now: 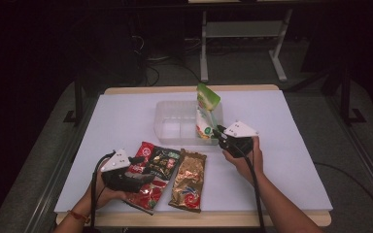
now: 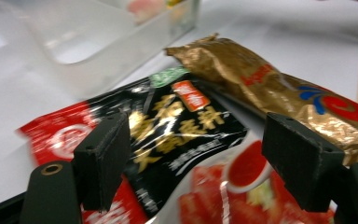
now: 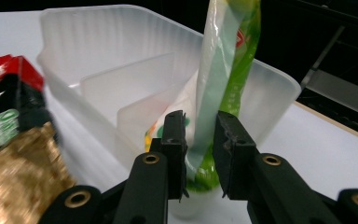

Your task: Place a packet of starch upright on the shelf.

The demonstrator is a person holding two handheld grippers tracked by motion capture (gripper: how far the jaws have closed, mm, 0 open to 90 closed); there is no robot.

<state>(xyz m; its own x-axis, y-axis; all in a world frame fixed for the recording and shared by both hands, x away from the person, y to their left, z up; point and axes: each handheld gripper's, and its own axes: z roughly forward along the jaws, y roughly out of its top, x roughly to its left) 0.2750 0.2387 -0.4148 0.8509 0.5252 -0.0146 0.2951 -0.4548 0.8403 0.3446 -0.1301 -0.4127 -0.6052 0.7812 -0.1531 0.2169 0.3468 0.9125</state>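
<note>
A green and white snack packet [image 1: 207,108] [image 3: 228,60] stands upright in the right compartment of a clear plastic bin [image 1: 175,104] [image 3: 121,42]. My right gripper [image 1: 218,131] [image 3: 199,135] is at the bin's near right corner. Its jaws stand narrowly apart with the packet's lower edge between them, and the pads do not look pressed on it. My left gripper [image 1: 143,170] [image 2: 196,149] hovers wide open over a black packet [image 1: 164,162] [image 2: 177,130]. That packet lies on a red packet [image 1: 148,191] [image 2: 60,137]. A gold packet [image 1: 188,179] [image 2: 270,84] lies just to their right.
The bin [image 2: 98,51] has dividers, and its left compartments hold nothing. A white sheet [image 1: 281,160] covers the table, with a wooden edge [image 1: 252,219] at the front. Beyond the far edge are a dark floor and the legs of a desk [image 1: 204,53].
</note>
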